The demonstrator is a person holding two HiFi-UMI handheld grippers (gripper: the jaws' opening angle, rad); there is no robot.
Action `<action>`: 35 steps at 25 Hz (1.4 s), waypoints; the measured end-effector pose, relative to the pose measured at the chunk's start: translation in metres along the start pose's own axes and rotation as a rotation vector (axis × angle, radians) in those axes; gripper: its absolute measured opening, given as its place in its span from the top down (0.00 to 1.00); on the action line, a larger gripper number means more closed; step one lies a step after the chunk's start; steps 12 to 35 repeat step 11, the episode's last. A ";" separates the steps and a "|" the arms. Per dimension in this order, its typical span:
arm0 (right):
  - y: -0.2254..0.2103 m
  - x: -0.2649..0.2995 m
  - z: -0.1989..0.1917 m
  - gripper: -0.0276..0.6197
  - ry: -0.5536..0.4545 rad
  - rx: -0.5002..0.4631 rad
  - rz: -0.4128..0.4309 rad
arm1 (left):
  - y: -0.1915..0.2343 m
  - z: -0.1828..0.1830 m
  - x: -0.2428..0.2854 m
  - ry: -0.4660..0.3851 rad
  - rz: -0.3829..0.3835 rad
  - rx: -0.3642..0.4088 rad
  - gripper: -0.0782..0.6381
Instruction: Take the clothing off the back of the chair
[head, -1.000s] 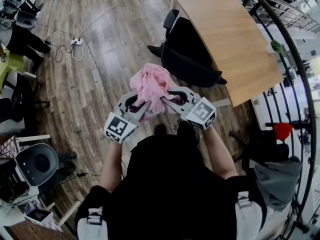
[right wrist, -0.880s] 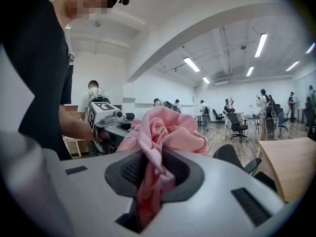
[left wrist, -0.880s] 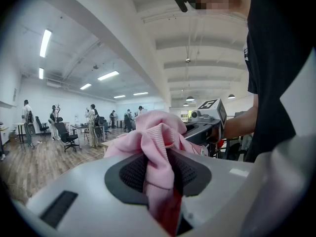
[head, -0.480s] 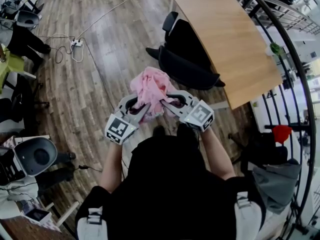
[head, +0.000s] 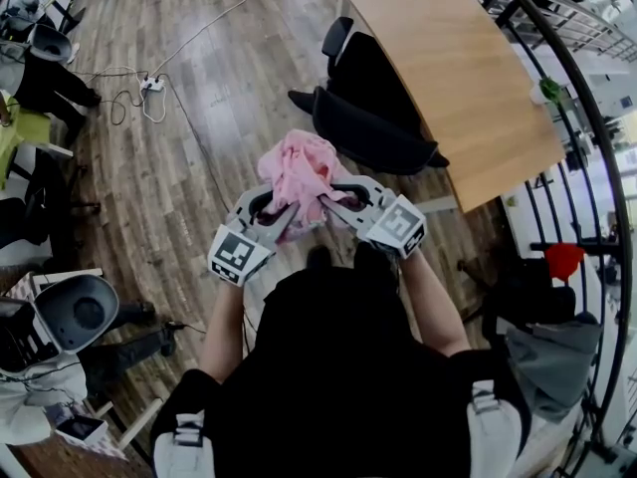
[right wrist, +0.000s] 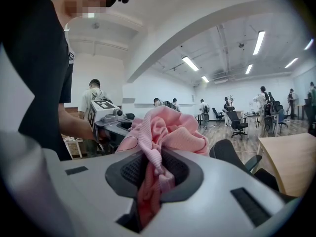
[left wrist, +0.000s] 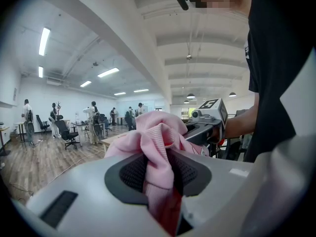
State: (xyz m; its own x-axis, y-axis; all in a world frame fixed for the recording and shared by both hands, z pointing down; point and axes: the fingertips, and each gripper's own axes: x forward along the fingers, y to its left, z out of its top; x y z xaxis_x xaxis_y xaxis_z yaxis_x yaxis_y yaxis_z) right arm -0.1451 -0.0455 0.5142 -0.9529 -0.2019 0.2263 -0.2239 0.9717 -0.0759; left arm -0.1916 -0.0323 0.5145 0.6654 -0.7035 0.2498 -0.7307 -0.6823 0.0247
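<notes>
A bunched pink knitted garment (head: 301, 175) hangs in the air in front of the person, held from both sides. My left gripper (head: 287, 215) is shut on its left part; the left gripper view has pink cloth (left wrist: 157, 149) pinched between the dark pads. My right gripper (head: 328, 203) is shut on its right part, with a pink fold (right wrist: 154, 166) squeezed between its pads. The black office chair (head: 373, 118) stands beyond the garment, its back bare, beside the wooden table (head: 458, 68). Each gripper view also catches the other gripper behind the cloth.
A power strip with cables (head: 151, 85) lies on the wooden floor at far left. Another chair (head: 75, 317) and a seated person are at lower left. A black curved railing (head: 597, 167) runs along the right. Several people and desks (left wrist: 64, 122) stand in the distance.
The grippers and the pink garment have stayed in place. The view has shifted slightly, so the chair and floor items sit a little differently in the picture.
</notes>
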 end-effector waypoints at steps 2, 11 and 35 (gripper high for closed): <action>-0.001 -0.001 -0.001 0.88 0.001 -0.001 0.000 | -0.001 0.000 0.002 -0.002 -0.002 0.007 0.74; 0.003 -0.002 0.004 0.88 0.002 0.000 -0.010 | -0.002 0.002 -0.002 0.002 -0.009 -0.005 0.74; 0.003 -0.002 0.004 0.88 0.002 0.000 -0.010 | -0.002 0.002 -0.002 0.002 -0.009 -0.005 0.74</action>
